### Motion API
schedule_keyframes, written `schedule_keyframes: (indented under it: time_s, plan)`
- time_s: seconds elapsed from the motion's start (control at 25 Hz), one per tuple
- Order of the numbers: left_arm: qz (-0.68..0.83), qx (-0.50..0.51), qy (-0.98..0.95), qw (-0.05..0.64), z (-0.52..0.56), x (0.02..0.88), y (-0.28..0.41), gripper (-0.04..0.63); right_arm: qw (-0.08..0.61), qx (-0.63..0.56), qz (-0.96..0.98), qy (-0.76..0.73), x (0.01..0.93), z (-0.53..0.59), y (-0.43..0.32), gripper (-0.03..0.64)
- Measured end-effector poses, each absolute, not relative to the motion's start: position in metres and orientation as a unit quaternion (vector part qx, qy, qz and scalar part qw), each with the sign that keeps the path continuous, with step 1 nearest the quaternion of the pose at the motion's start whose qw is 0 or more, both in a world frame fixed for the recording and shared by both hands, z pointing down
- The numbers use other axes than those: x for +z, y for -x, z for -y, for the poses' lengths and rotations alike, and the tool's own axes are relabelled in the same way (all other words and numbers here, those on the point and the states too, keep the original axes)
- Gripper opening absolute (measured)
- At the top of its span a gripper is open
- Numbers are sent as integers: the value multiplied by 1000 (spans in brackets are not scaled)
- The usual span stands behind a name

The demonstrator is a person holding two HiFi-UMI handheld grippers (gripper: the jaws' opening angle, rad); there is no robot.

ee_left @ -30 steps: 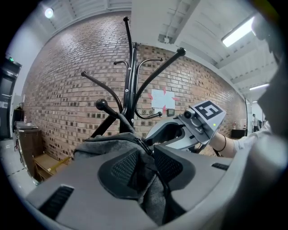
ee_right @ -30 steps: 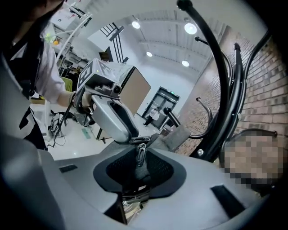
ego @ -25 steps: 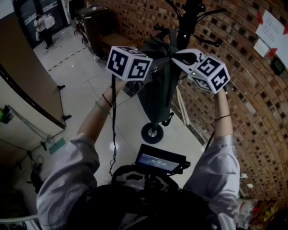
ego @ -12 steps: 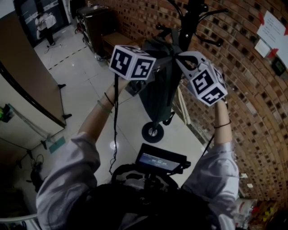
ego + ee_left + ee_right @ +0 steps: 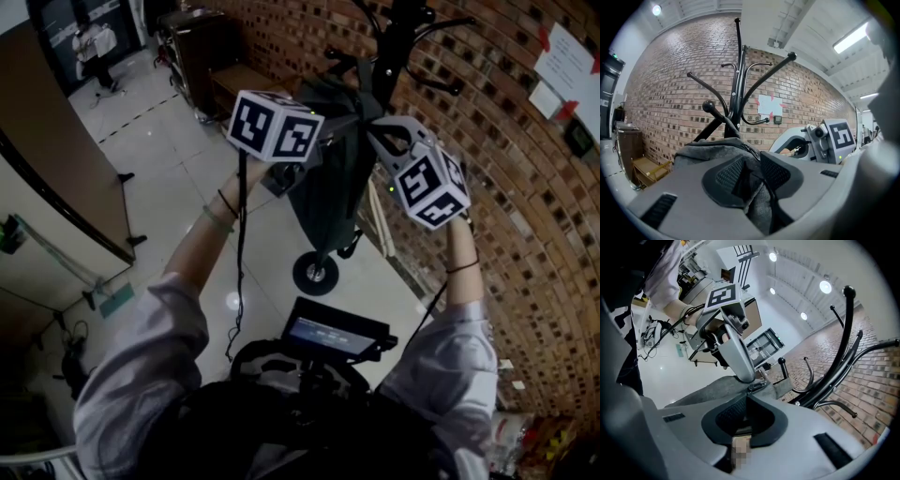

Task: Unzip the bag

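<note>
A dark grey bag [image 5: 333,187] hangs from a black coat rack [image 5: 389,37] against the brick wall. My left gripper [image 5: 323,141] is at the bag's top left; in the left gripper view [image 5: 752,173] its pads are shut on a fold of the bag's grey fabric [image 5: 712,147]. My right gripper [image 5: 367,120] reaches in from the right. In the right gripper view [image 5: 746,416] its jaws stand nearly together on a small tan pull tab, just behind the metal zip slider [image 5: 757,386] on the bag's top edge [image 5: 708,390]. The left gripper [image 5: 731,348] is directly opposite.
The rack's hooks [image 5: 737,84] stick out above and around the bag. Its round base [image 5: 316,275] stands on the pale tiled floor. Papers [image 5: 562,66] are pinned to the brick wall. A wooden cabinet [image 5: 202,47] and a person [image 5: 94,47] are far off.
My right gripper has turned and dropped a little at the bag's top right. The left gripper has stayed almost where it was on the bag.
</note>
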State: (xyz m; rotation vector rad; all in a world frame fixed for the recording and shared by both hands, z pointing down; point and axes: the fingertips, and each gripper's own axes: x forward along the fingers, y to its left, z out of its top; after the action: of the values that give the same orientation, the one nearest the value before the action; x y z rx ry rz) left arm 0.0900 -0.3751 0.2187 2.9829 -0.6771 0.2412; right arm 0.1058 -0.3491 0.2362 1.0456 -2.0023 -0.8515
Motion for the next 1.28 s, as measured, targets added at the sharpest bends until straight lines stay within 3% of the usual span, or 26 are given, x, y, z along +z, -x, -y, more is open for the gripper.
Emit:
schedule_keyframes:
  time_s: [1.28]
  plan:
    - [213, 50, -975, 37, 348, 219, -75, 123, 330, -274, 797, -425, 299, 314, -111, 14]
